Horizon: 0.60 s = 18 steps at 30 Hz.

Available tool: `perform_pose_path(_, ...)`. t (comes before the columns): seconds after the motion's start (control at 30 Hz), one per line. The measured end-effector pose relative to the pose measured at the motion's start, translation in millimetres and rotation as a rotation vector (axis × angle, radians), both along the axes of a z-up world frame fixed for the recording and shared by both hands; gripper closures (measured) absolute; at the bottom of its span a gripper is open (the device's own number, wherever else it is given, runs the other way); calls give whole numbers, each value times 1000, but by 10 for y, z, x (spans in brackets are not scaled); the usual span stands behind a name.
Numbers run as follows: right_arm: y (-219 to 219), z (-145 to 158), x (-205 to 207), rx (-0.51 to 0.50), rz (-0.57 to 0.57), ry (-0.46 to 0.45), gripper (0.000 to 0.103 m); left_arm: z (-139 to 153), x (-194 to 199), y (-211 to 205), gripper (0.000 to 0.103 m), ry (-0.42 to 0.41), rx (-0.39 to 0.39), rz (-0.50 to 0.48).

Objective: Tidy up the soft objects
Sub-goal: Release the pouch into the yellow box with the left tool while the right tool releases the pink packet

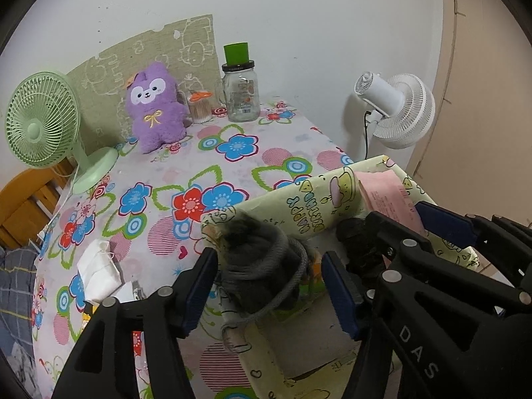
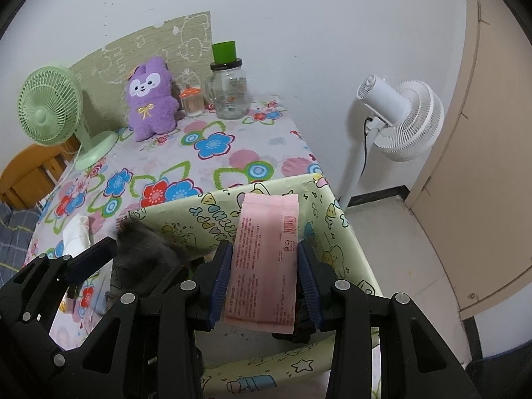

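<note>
Your left gripper (image 1: 269,286) hangs over the near corner of the box (image 1: 299,206) wrapped in pale yellow birthday paper, at about 5 o'clock on the flowered worktop (image 1: 206,166). Its fingers (image 1: 199,286) stand fairly wide on either side of the grey plush toy (image 1: 256,259), whose cord tail loops down over the box rim; both blue pads sit clear of the fur, so nothing is pinched. Your right gripper (image 2: 266,286) is just to the right of it, over the same box. Its fingers (image 2: 221,282) are narrow and clamp the pink packet (image 2: 266,252) by its long edges, the packet lying flat over the box's far rim with something dark beneath it that you cannot make out. At 11 o'clock the purple plush bear (image 1: 156,106) sits upright against the wall, the green desk fan (image 1: 43,123) at 10 o'clock, and the glass jar (image 1: 241,96) with its green cap at 12.
</note>
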State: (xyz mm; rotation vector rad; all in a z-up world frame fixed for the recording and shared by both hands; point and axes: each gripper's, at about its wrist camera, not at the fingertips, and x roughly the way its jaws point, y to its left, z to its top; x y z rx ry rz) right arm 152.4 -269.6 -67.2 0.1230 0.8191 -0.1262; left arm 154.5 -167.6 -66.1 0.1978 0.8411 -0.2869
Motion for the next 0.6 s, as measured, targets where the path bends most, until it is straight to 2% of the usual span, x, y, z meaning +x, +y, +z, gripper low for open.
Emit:
perform_pose_path(0.03,-12,-5,-1,3,-2,2,58,0,-2,-7,30,1,-2,-3)
perform_pose_path(0.1,-21,-8,-4,-3,-5,5,49,-1,-11,-17,26,5,-8,-11)
perform_pose_path(0.17,-28,2,-21,-16,-14,-2,27,-6,-21,-31,21,10,-9,-13)
perform_pose_path(0.2,-32,11,-40,-18,-16,-13,24,-7,-28,-40,20,11,-5,-14)
perform_pose_path(0.6,-49,34,-169,5,-20,-21,23,30,-145,-68,16,9,-5,-19)
